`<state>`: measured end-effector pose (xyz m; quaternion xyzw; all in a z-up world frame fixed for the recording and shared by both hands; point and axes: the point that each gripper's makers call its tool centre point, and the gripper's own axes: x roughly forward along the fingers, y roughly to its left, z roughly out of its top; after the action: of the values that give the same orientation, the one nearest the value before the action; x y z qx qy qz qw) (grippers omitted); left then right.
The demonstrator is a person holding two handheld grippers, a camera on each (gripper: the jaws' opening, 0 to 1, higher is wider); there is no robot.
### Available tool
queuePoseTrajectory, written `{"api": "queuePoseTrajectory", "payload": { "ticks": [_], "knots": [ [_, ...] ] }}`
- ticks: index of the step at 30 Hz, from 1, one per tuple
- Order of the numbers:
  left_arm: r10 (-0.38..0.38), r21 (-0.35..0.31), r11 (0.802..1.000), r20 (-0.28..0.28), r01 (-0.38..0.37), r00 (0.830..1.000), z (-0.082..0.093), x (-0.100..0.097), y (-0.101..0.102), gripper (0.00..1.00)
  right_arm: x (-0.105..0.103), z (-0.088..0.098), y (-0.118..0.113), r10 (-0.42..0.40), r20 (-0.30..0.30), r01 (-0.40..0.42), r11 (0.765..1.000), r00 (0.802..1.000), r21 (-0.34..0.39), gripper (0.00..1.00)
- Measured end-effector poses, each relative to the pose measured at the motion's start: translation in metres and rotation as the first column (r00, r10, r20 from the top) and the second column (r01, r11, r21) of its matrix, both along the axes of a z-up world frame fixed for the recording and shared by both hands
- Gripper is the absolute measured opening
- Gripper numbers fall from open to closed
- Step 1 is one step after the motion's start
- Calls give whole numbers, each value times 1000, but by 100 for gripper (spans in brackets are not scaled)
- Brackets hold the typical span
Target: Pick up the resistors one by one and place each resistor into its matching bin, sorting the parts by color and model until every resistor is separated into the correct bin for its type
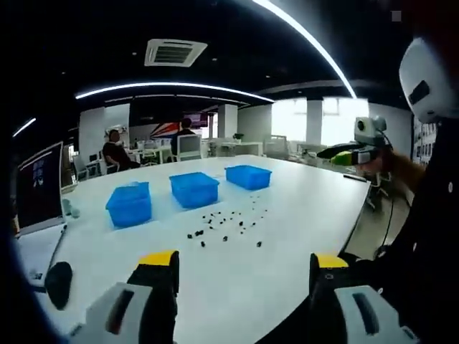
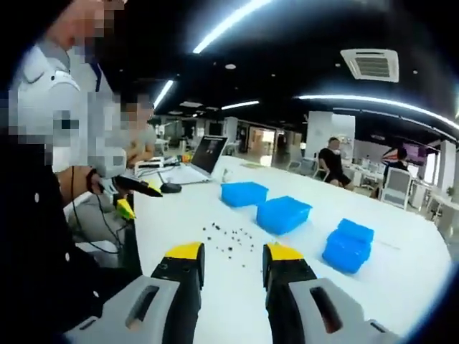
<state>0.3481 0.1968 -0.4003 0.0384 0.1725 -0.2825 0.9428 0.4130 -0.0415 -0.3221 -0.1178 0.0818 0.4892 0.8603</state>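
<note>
With both grippers [image 1: 244, 269] [image 2: 231, 259] held open and empty, the resistors [image 1: 226, 226] are seen well ahead on the table [image 1: 301, 208], before the bins [image 1: 193, 188].

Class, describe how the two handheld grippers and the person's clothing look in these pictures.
The left gripper has grey bodies with slotted openings, black tongs and yellow tips. The right gripper is built the same: grey, black, yellow-tipped. In the left gripper view the right gripper carries a grey box and green-yellow tips. The person wears a dark sleeve, with a thin black cable hanging nearby.
</note>
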Motion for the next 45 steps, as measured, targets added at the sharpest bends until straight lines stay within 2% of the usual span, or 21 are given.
{"api": "queuePoseTrajectory", "payload": {
  "ticks": [5,7,9,13,18,20,23,30,33,34,40,45],
  "knots": [
    [-9,18,1000,-13,10,1000,-3,-5,-2,75,-1,-1,26,136,-42,-139,987,990,-80,34],
    [-16,36,999,-29,17,999,-7,-8,-3,75,-1,-10,38,189,-63,-197,970,980,-141,34],
    [-18,58,998,-38,21,999,-9,-10,-2,75,0,-20,50,246,-74,-256,943,966,-213,33],
    [-2,65,998,-54,6,999,-11,-13,2,75,0,-45,72,359,-118,-377,858,926,-349,33],
    [-8,85,996,-70,14,998,-13,-20,2,75,1,-64,91,440,-182,-473,767,879,-434,32],
    [-3,87,996,-74,9,997,-13,-22,4,75,2,-71,102,476,-191,-505,718,859,-479,31],
    [11,93,996,-70,-4,998,-12,-21,7,75,-1,-81,118,515,-225,-550,661,827,-510,29],
    [35,82,996,-60,-30,998,-10,-21,11,75,-8,-120,142,573,-308,-621,497,760,-606,27],
    [48,77,996,-61,-44,997,-11,-22,14,74,-6,-135,147,586,-326,-627,435,742,-646,25],
    [52,74,996,-60,-47,997,-11,-22,14,74,-4,-140,149,587,-325,-622,420,742,-661,25],
    [58,73,996,-69,-53,996,-16,-26,16,74,1,-155,153,577,-366,-631,365,730,-684,23],
    [62,70,996,-78,-56,995,-20,-28,18,74,4,-159,154,560,-396,-642,351,728,-682,21]
  ]
}}
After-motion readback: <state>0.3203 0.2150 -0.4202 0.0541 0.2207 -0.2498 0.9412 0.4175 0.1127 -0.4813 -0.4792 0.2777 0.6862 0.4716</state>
